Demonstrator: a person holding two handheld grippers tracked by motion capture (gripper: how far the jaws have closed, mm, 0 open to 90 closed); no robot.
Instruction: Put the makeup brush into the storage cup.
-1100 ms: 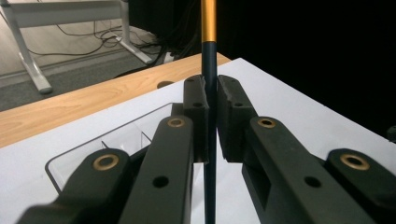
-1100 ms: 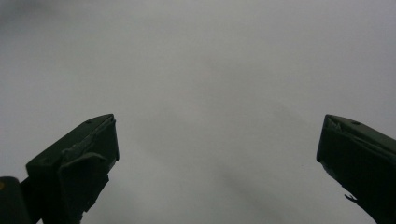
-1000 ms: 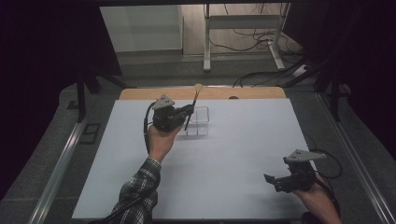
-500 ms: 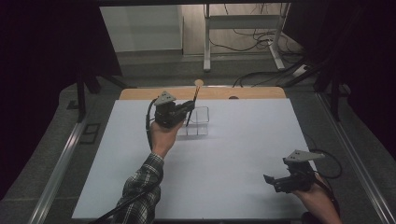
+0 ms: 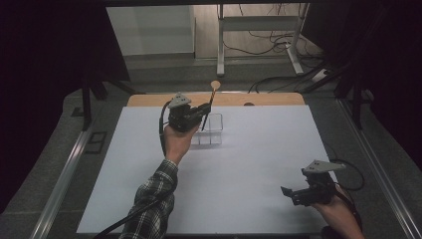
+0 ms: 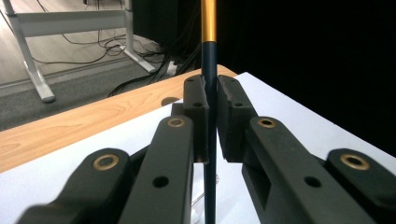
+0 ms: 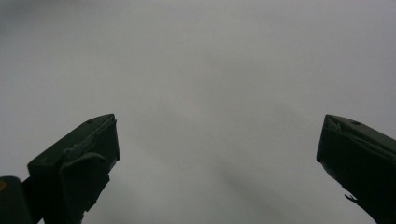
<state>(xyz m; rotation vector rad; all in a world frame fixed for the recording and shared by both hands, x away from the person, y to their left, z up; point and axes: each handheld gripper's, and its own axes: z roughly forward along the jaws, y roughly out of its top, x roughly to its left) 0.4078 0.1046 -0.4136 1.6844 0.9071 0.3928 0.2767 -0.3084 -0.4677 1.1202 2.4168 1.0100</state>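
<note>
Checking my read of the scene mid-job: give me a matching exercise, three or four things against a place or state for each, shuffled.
Things:
1. left gripper
2. right gripper
3. clear box
4. wooden board

States:
A. along the white sheet's far edge
B. jaws apart, nothing between them
C. clamped on a thin stick
D. on the white sheet, by the left gripper

Pairs: 1-C, 2-B, 3-D, 4-A

left gripper [image 5: 203,113] holds a thin stick [image 5: 208,105] upright over the clear box [image 5: 211,130] on the white table [image 5: 239,164]; right gripper [image 5: 288,192] rests near the front corner, well apart
</note>
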